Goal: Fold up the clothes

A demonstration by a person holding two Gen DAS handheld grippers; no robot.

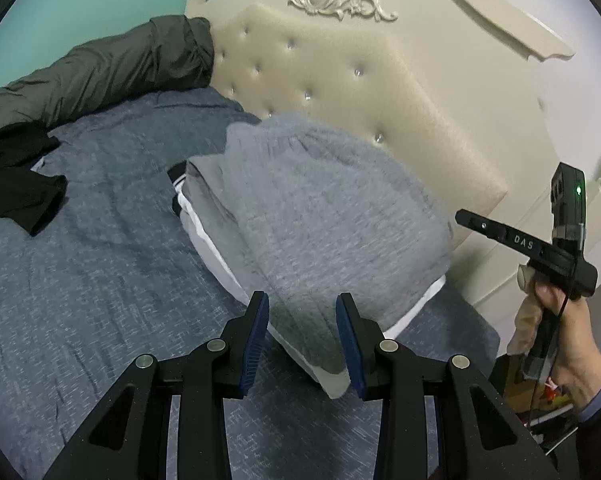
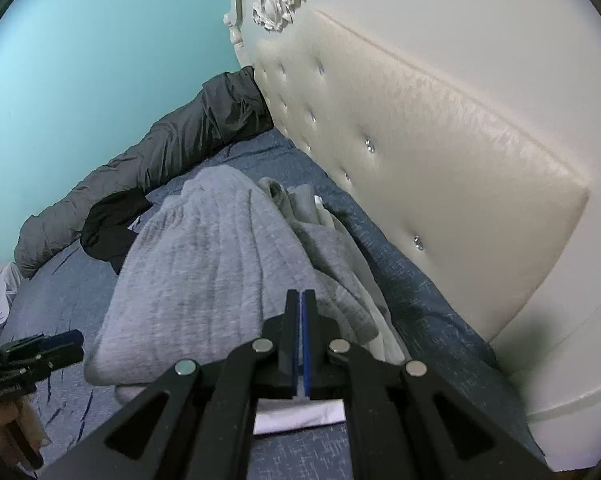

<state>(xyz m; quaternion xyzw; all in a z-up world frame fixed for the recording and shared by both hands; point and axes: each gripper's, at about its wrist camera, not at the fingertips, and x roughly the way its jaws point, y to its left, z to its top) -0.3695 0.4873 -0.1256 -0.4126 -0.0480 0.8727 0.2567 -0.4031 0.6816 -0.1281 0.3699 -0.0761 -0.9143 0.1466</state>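
Observation:
A folded light grey fuzzy garment [image 1: 320, 216] lies on top of a stack of folded clothes [image 1: 204, 208] near the headboard; it also shows in the right wrist view [image 2: 204, 264]. My left gripper [image 1: 302, 340] is open, its blue pads either side of the stack's near corner, just above it. My right gripper [image 2: 302, 332] is shut with nothing seen between its pads, hovering at the garment's near edge; it shows from the side in the left wrist view [image 1: 466, 216]. A black garment [image 1: 16, 184] lies loose at the left; it also shows in the right wrist view [image 2: 112, 224].
The bed has a blue-grey sheet [image 1: 80, 280]. A dark grey rolled duvet [image 1: 100, 68] lies along the teal wall. The cream tufted headboard [image 1: 340, 92] stands right behind the stack. The bed's edge falls away at the right [image 1: 488, 332].

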